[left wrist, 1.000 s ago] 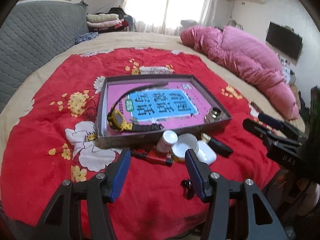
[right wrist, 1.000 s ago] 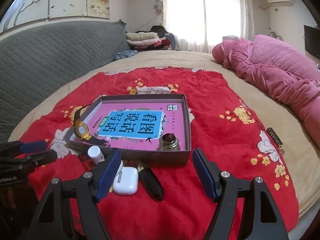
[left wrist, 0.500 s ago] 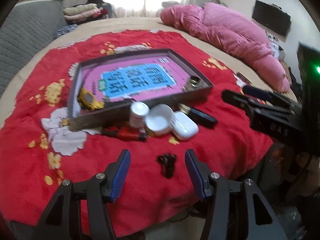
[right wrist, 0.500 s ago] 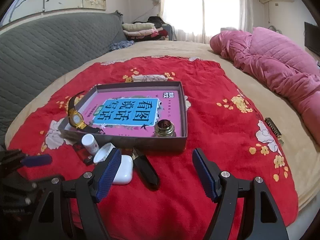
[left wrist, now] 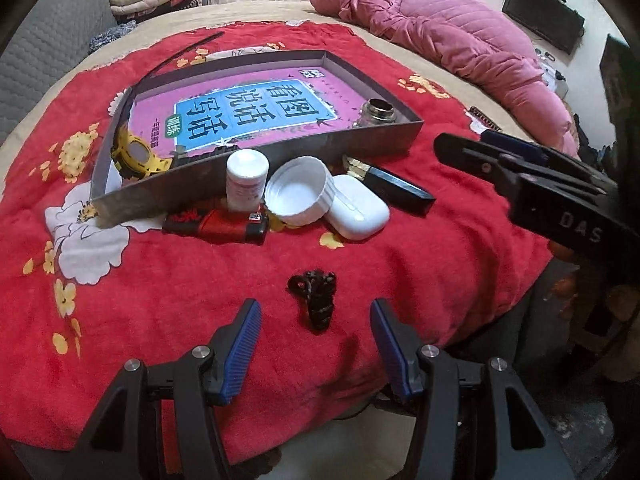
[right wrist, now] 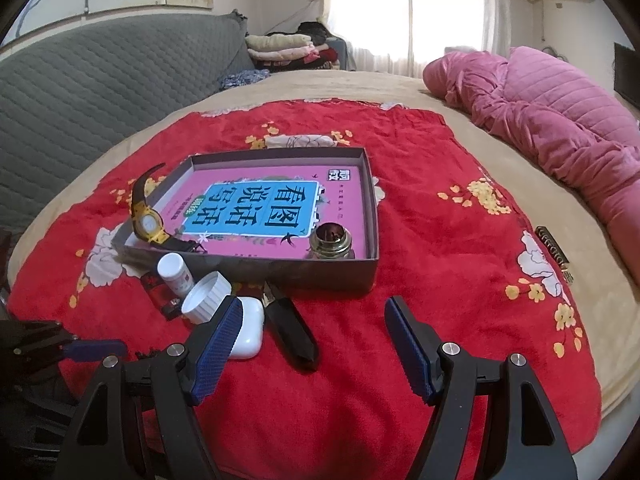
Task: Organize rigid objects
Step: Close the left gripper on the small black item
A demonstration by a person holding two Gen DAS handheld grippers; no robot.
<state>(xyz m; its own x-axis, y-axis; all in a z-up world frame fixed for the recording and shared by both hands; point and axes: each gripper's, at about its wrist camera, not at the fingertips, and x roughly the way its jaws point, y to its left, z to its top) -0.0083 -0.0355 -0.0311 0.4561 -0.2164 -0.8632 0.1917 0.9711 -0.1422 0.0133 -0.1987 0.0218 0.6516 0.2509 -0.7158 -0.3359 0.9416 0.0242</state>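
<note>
Left hand-held gripper [left wrist: 316,342] spread wide, nothing pinched, now lowered and pitched steeply toward the near edge of the bed; a second ago aimed at the cluster beside the box, with only a sliver of the small dark clip visible by the right pad. Dark clip [left wrist: 314,300] now centred between the blue pads [left wrist: 242,346], apart from both, lying on the red blanket [left wrist: 160,280]. Long axis running roughly toward and away from the camera, ringed broader end pointing toward the box, narrower end toward the gripper. Likely next pick, judging by the alignment; pads set either side of the narrow width, which suits a close across it. Further off: grey box [left wrist: 280,152] holding the yellow watch [left wrist: 136,158] at its left end and a small glass jar [left wrist: 378,112] at its right corner. Lined up against the box's near wall: red lighter [left wrist: 218,226], white pill bottle [left wrist: 245,180], white cap [left wrist: 298,192], white earbud case [left wrist: 358,212], black folding knife [left wrist: 394,188].

Right view: right hand-held gripper [right wrist: 312,344] also spread, empty, hovering much where it was a second ago, above blanket just short of the box. Earbud case [right wrist: 250,326] partly behind its left pad, knife [right wrist: 292,328] between the pads, long axis pointing at the box. Left gripper's blue tip [right wrist: 94,348] at lower left; clip itself barely discernible there.
</note>
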